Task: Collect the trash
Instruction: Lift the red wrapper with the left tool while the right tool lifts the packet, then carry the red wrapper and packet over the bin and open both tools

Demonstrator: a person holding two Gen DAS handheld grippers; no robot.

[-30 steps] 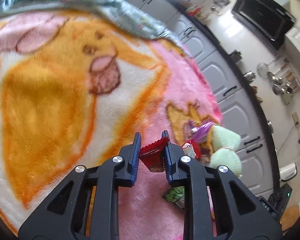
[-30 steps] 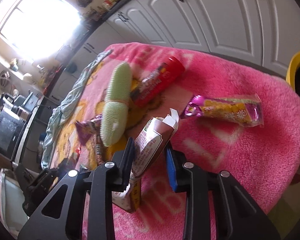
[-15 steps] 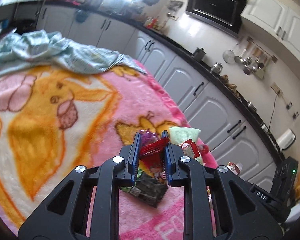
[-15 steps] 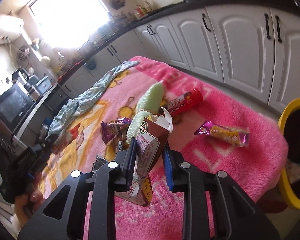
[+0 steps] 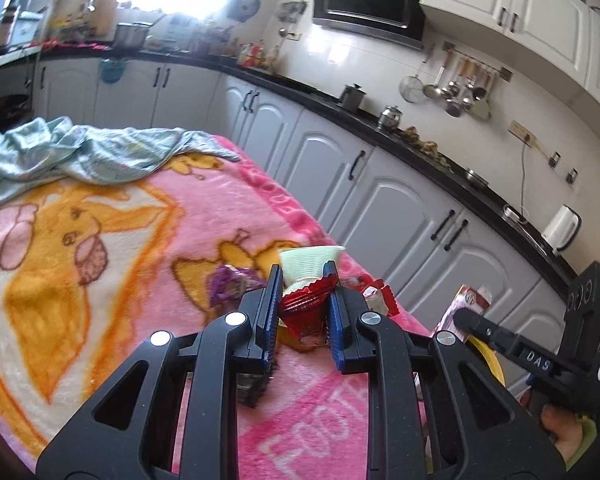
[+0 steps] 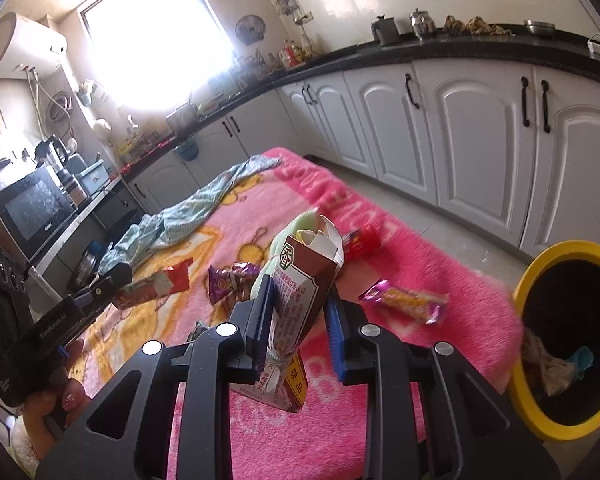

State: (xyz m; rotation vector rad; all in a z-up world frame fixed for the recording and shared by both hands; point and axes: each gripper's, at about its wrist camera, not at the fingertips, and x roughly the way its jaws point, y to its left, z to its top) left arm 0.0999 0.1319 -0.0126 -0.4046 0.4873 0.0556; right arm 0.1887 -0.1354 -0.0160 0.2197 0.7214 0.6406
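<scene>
My left gripper (image 5: 303,280) is shut on a crumpled red wrapper (image 5: 305,314), held above the pink blanket (image 5: 148,240). My right gripper (image 6: 298,296) is shut on an opened brown and white drink carton (image 6: 306,268), also lifted off the blanket. A yellow-rimmed bin (image 6: 520,292) with trash inside stands on the floor, right of the blanket's end. Still lying on the blanket are a purple and yellow wrapper (image 6: 404,300), a purple wrapper (image 6: 228,282) and a red tube (image 6: 360,240). In the right wrist view, the left gripper (image 6: 118,276) shows at the left with its red wrapper (image 6: 168,280).
A pale green knitted item (image 5: 308,258) lies among the wrappers. A light blue cloth (image 5: 80,152) is bunched at the blanket's far end. White kitchen cabinets (image 6: 480,140) under a black counter run along the right. A hand (image 6: 56,404) grips the left tool.
Both grippers have risen off the blanket with their items and rolled toward level. The right jaws have pressed a little tighter on the carton. The yellow bin has come fully into view.
</scene>
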